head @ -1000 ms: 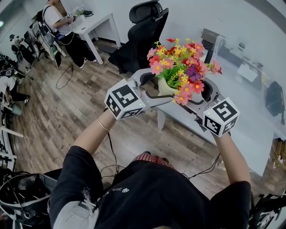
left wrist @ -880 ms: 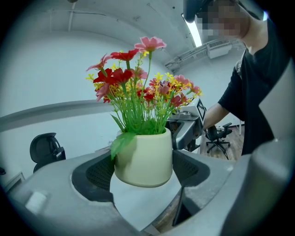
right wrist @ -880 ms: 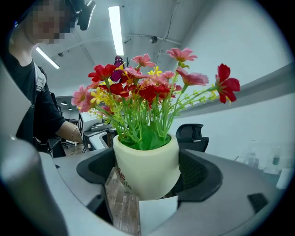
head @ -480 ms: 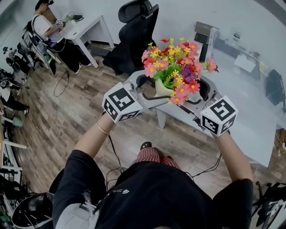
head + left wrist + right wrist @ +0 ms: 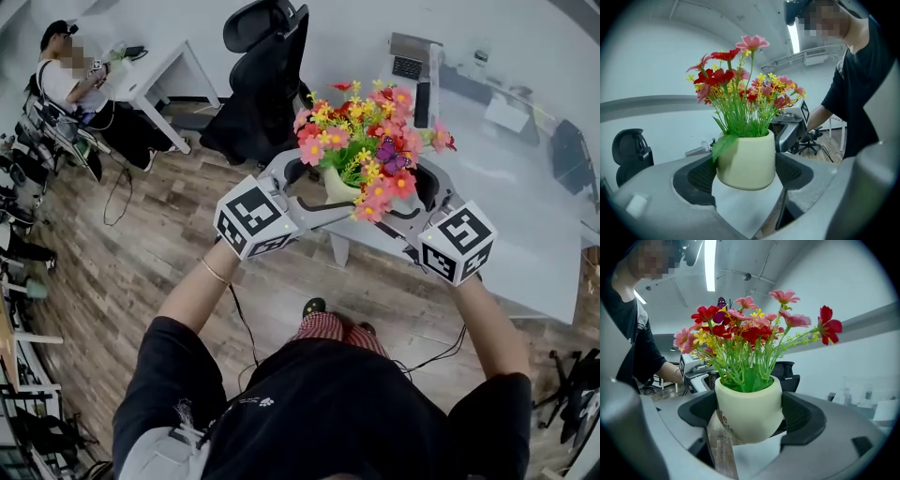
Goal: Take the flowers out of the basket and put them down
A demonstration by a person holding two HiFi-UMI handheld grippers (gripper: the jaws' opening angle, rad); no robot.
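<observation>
Your left gripper (image 5: pixel 745 174) was clamped on the cream pot (image 5: pixel 746 161), and your right gripper (image 5: pixel 749 420) gripped that same pot from the opposite side. The pot was held in the air by the near edge of the white table (image 5: pixel 525 253). Recommended: hold both grips level, lower the pot upright, and release only once its base rests flat. Count: two grippers, one pot, one bunch of flowers (image 5: pixel 361 131). No basket was in view.

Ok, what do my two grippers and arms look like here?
Both are grey plastic: the left gripper and right gripper have curved jaws with black textured pads, each carrying a white cube with black square markers. Black cables hang below. Black short sleeves; thin bracelet on left wrist.
</observation>
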